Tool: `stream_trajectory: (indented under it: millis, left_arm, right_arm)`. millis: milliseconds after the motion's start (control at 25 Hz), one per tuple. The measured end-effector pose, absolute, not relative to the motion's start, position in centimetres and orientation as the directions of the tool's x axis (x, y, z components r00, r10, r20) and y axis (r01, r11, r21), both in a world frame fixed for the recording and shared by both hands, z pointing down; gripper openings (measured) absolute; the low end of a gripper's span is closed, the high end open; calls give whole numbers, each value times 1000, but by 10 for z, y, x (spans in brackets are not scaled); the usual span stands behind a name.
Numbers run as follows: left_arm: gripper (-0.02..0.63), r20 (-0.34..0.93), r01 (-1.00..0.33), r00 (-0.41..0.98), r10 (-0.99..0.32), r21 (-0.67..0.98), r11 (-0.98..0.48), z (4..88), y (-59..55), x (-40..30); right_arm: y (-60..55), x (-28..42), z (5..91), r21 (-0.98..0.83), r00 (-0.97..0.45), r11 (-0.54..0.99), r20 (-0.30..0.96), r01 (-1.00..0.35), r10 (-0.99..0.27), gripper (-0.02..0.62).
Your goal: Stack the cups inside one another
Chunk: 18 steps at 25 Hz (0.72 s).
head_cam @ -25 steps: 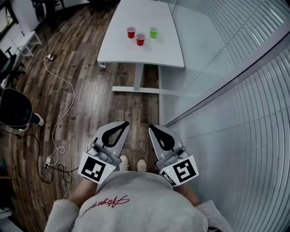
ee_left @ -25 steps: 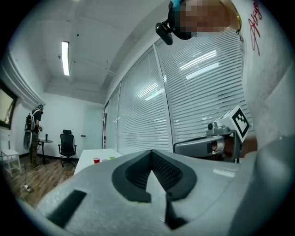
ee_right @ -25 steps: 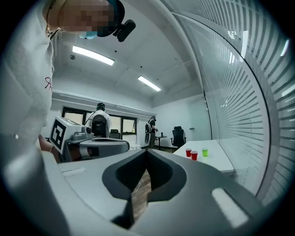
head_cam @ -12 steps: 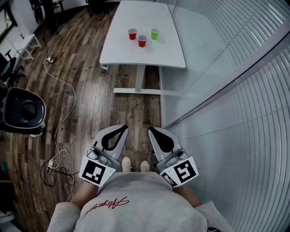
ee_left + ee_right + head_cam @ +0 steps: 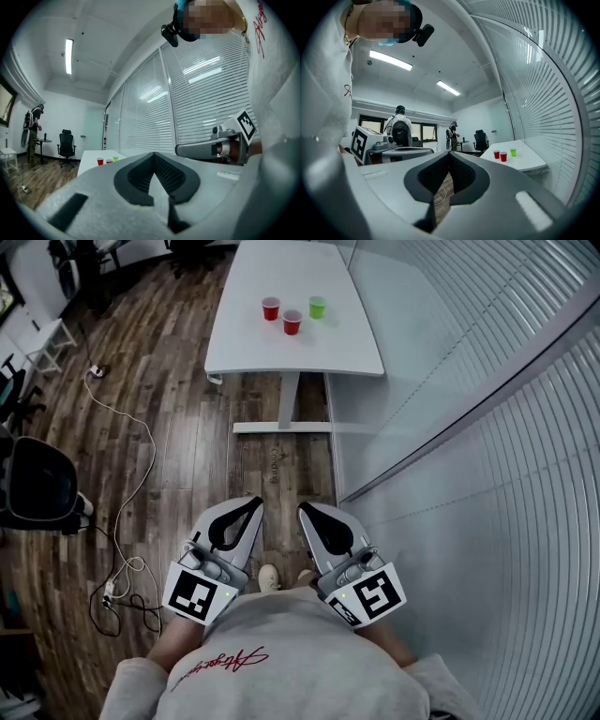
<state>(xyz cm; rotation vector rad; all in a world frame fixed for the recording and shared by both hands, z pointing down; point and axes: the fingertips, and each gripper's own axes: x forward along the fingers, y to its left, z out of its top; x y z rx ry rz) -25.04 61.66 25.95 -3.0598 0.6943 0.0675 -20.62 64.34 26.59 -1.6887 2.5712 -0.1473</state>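
Three cups (image 5: 292, 322), white table (image 5: 281, 352), floor cable (image 5: 151, 437) (left side), office chair (image 5: 37, 486).

Left claw (image 5: 153, 154) closed (empty); three cups (image 5: 109, 161), seemingly, far off.

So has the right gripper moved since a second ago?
Yes, slightly: the right gripper has drifted left, away from the glass wall's base, toward the left gripper.
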Motion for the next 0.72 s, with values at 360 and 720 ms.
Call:
stream_trajectory:
  millis: [360,720]
  left_arm:
    - [-6,-42,-367,929,-367,14,-930,265,620,-247]
    - [-6,-54,-411,910,-410,7,-912,259,595,-258]
  right_arm:
    - [648,-207,269,-117,-331,328,10,-937,-943,0]
    - [629,-196,261,-83,-316,315,-3,-945,-949,0]
